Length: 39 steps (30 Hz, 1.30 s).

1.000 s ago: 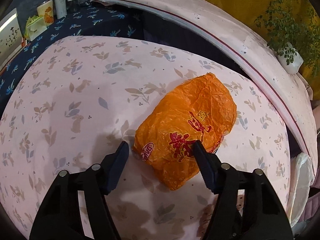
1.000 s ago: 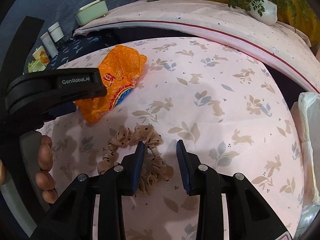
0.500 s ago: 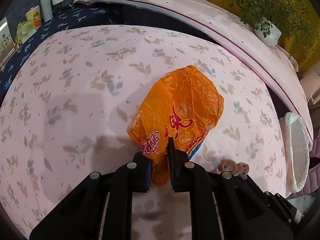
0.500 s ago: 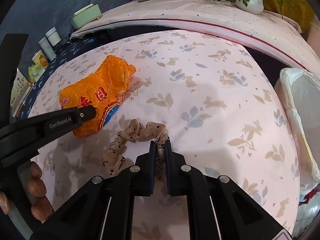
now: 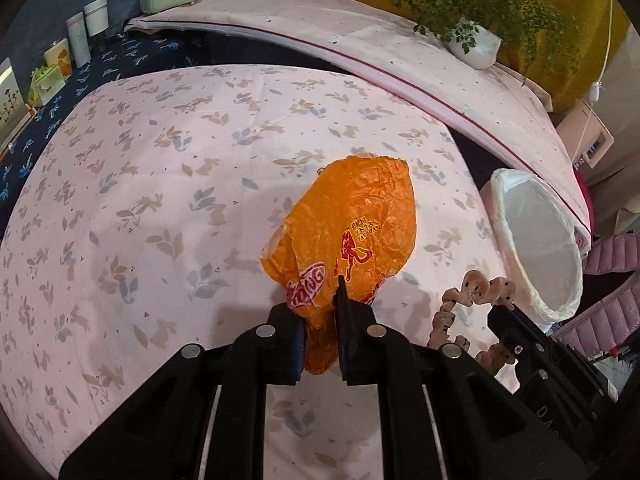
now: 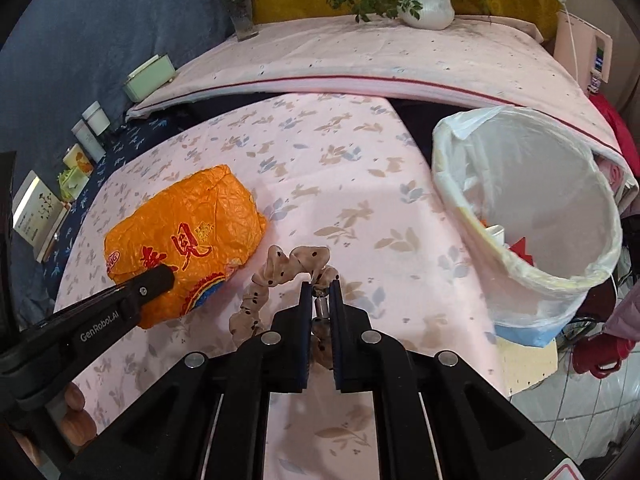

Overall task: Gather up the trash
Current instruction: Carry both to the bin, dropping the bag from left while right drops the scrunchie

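1. Orange bag is pinched at its near edge in my left gripper; jaws have just been closing and are now nearly together on the plastic; bag looks lifted off the sheet, hanging from the pads.
2. Beige scrunchie is caught in my right gripper; jaws have just been closing too, now a narrow gap with the fabric between them; most of the loop dangles free to the left.
3. So both pickups look done, I'd say; two items in hand at once.
4. Bin, lined in white plastic, stands just beside the bed edge on my right; some scraps already sit inside.
5. Left to do: carry both over the rim and let go; neither item is above the bin yet; scrunchie is nearer to it, bag further off.
6. No other loose trash shows on the sheet; I judge this near the end.
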{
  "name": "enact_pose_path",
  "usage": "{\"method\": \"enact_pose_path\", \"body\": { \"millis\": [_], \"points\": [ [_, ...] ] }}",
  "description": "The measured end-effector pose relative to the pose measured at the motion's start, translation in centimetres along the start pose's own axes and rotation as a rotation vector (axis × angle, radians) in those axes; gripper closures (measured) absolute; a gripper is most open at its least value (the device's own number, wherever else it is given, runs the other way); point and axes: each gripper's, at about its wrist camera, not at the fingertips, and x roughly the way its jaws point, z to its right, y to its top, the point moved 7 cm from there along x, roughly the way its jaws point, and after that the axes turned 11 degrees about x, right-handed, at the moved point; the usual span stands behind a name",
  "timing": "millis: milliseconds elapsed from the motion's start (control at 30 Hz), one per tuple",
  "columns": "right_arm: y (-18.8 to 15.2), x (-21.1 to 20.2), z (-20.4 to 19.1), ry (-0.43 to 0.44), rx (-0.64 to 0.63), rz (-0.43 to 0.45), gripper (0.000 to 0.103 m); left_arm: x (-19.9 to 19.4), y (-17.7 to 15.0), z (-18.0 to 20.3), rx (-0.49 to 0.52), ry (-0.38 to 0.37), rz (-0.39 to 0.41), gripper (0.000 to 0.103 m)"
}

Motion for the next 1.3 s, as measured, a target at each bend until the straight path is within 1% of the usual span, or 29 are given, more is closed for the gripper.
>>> {"method": "enact_pose_path", "body": {
  "millis": [267,667,933,1167,1300],
  "points": [
    [2.6,-4.0,4.4,-0.008,0.063,0.087,0.095,-3.1,1.1,5.7,0.079,-0.036,0.054,0.091],
    [7.0,-7.6,10.1,-0.035,0.131,0.192,0.095,-4.2,2.4,12.0,0.163,-0.084,0.075,0.091],
    [9.3,-7.6,13.0,-0.073,0.155,0.216,0.095,-3.8,3.7,15.5,0.226,-0.109,0.078,0.091],
    [10.3,-7.0,15.4,-0.095,0.181,0.215,0.095,-2.2,5.1,18.2,0.27,-0.127,0.064,0.091],
    [10.7,-6.7,16.8,-0.11,0.197,0.216,0.095,-1.3,6.3,20.2,0.302,-0.141,0.064,0.09]
  ]
}}
